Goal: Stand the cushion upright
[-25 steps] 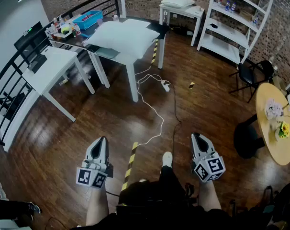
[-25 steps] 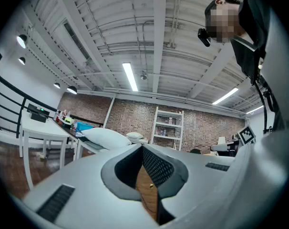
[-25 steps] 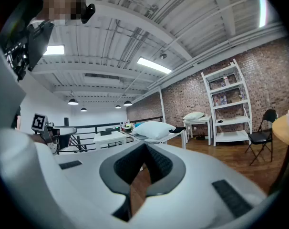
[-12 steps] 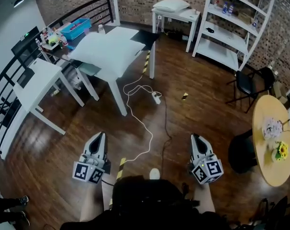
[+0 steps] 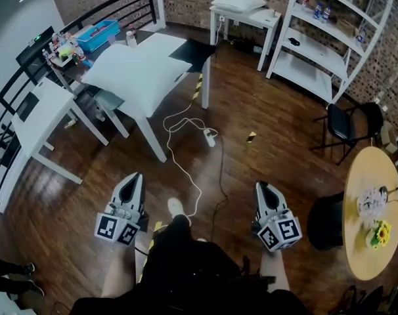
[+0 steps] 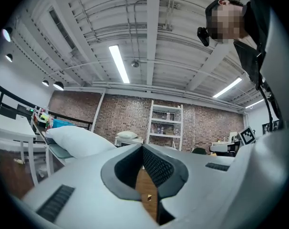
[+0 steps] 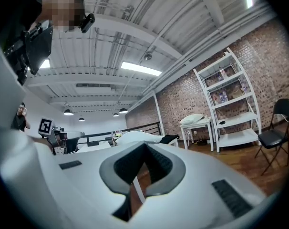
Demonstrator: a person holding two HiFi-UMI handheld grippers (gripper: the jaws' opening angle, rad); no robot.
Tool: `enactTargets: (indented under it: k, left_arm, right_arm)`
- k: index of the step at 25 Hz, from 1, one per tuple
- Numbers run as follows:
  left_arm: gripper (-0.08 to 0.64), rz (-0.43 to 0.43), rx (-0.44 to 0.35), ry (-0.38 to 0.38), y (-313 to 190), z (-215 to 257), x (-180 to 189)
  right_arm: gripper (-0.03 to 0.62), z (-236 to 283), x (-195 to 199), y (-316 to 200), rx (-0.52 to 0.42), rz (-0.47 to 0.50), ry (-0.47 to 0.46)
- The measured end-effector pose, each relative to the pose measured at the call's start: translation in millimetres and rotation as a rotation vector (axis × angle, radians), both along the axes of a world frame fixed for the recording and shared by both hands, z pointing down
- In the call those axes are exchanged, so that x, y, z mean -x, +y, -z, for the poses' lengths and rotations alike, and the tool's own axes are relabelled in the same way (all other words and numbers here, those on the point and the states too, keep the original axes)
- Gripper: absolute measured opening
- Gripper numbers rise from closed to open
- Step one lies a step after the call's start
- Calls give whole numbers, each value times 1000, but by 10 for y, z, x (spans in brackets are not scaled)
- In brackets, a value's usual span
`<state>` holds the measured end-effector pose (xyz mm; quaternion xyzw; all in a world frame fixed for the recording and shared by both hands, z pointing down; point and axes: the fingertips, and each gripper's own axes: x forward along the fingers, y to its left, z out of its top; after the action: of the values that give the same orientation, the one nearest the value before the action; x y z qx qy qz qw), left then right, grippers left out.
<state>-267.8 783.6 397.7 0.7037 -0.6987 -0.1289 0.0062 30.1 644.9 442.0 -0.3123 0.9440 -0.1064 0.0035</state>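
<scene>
Cushion (image 5: 136,74) is lying flat on the white tabletop (image 5: 161,41) at the upper left of the head view, seeming to overhang the near edge, not yet upright. Left tool (image 5: 133,181) and right tool (image 5: 262,189) are both hanging over the wood floor (image 5: 265,130), well apart from the cushion, each with jaws pressed together and nothing between them. Step in hand is looking like the approach, so the job is barely starting. Doing it well is probably meaning stepping clear of the white cable (image 5: 186,159) and power strip (image 5: 209,137) lying between the person and the tabletop, then spreading both tools before reaching in. Taking the cushion at two opposite edges, one tool each, is likely working better than a single pinch, since soft filling is prone to sagging. Tipping it onto one long edge and settling the base before letting go is reducing the chance of it flopping back or sliding off the edge.
</scene>
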Motion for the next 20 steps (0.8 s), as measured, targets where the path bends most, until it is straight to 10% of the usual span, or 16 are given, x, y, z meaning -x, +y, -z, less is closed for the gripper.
enactTargets:
  k: [8, 20]
  left_arm:
    - [0, -6, 0, 2, -1030, -43, 521]
    - [0, 87, -90, 19, -2495, 95, 2383]
  right_arm:
    - [5, 51, 488, -952, -10, -18, 2]
    - [5, 426, 2260, -2610, -91, 20, -31]
